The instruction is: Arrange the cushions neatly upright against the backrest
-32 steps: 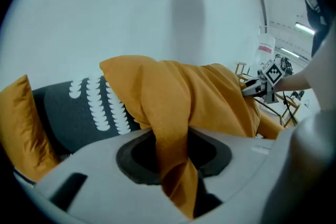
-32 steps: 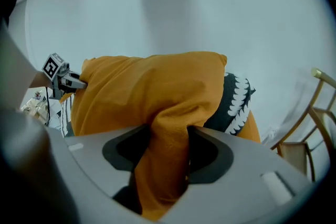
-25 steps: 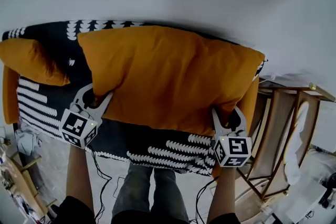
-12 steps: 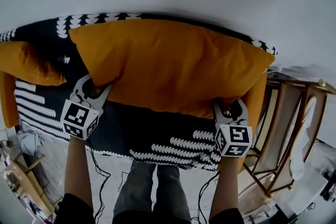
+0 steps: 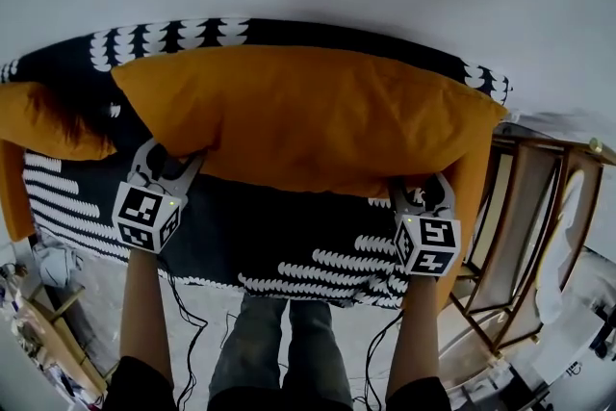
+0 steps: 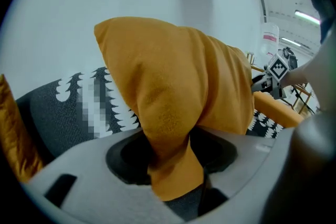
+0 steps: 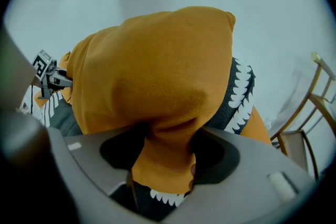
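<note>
The black sofa with white scallop print (image 5: 289,250) bears our large mustard-orange fabric cushion (image 5: 308,120), which stands along the backrest (image 5: 192,36). We judge it light, soft and floppy, sagging between holds, so the two lower corners suit gripping best. The left gripper (image 5: 171,165) and the right gripper (image 5: 420,193) each pinch a gathered corner, and their jaws have just been opening.

both arms reaching forward and down, left gripper (image 5: 173,161) and right gripper (image 5: 421,193) each pinching a cushion (image 5: 308,120) corner, jaws just loosening
</note>
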Demonstrator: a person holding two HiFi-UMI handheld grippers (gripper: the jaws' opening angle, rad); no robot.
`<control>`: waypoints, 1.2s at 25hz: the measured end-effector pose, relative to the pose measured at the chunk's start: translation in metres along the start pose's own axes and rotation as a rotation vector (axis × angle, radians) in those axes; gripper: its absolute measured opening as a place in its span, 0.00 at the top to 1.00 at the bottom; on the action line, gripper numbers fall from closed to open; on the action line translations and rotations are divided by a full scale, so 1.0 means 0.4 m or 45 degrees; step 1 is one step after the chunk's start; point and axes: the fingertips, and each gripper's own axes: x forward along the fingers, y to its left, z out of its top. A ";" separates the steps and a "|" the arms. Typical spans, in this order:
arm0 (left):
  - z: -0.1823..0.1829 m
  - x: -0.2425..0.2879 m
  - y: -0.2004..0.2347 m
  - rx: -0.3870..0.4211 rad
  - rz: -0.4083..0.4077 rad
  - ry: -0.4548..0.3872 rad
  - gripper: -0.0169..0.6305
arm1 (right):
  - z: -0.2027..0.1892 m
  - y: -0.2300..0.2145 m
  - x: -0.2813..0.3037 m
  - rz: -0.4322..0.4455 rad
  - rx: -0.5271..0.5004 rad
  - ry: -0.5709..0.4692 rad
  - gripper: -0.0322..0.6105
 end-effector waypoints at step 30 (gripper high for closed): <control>0.078 -0.211 -0.145 -0.177 0.128 -0.140 0.63 | 0.040 -0.001 -0.299 -0.059 0.109 -0.186 0.71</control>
